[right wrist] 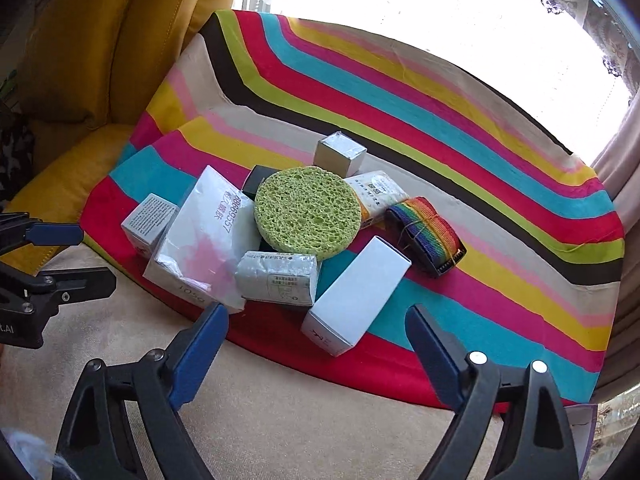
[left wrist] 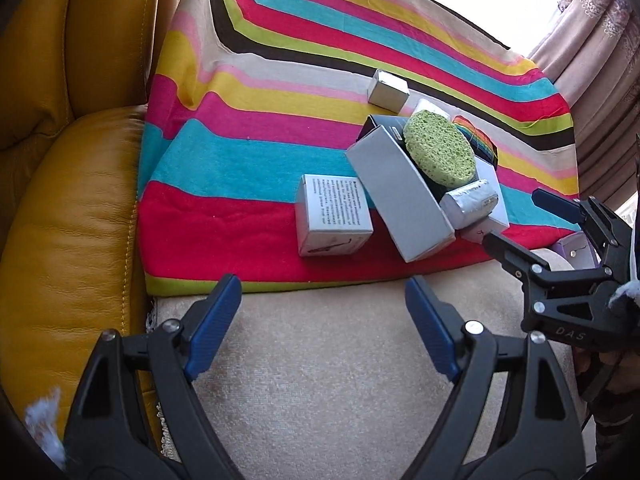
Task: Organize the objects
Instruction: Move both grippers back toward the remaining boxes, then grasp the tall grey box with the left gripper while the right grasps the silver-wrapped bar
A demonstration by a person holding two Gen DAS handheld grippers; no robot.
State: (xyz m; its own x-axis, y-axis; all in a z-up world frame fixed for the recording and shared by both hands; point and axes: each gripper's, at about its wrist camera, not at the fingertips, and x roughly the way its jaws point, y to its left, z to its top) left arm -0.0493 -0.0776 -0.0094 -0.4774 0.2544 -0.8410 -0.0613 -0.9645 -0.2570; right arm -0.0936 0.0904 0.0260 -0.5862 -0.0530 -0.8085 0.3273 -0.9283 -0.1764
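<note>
1. Your left gripper (left wrist: 324, 300) hangs over the beige seat cushion (left wrist: 320, 360), jaws spread and empty, short of the striped cloth's edge.
2. Your right gripper (right wrist: 316, 332) is also released, with nothing between its blue pads; its fingers frame the near end of the long white rectangular carton (right wrist: 356, 292), apart from it.
3. The things to organise sit heaped on the multicoloured striped cloth (right wrist: 500, 208): the round green porous sponge (right wrist: 308, 212) rides on top, leaning on the large glossy white box with pink print (right wrist: 204, 240) and the silver foil-wrapped packet (right wrist: 278, 278).
4. The rainbow webbing strap with a black buckle (right wrist: 428, 228) lies just right of the sponge, the small silver cube box (right wrist: 340, 154) behind it, and the small white text-printed box (right wrist: 148, 220) at the left edge.
5. You look to be at the approach step; nothing is picked yet.
6. The carton seems the likeliest first pick: lower the right jaws around its near end, square to its long sides, without nudging the foil packet touching it.
</note>
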